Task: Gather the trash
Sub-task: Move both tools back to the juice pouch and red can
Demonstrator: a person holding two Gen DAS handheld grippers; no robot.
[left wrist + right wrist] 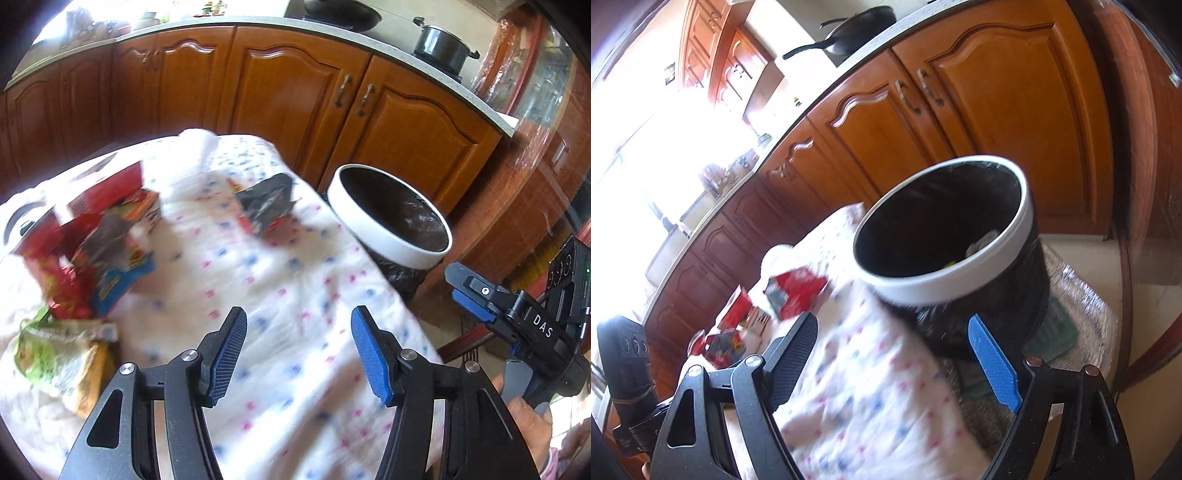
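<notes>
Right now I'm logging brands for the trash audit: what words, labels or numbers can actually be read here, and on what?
"DAS": white letters on the black body of the right gripper, seen from the left wrist view.
Red snack wrappers: printing there, too blurred to read.
Black wrapper: no legible text.
Green and yellow packet: print blurred, unreadable.
White-rimmed bin: no label visible.
</notes>
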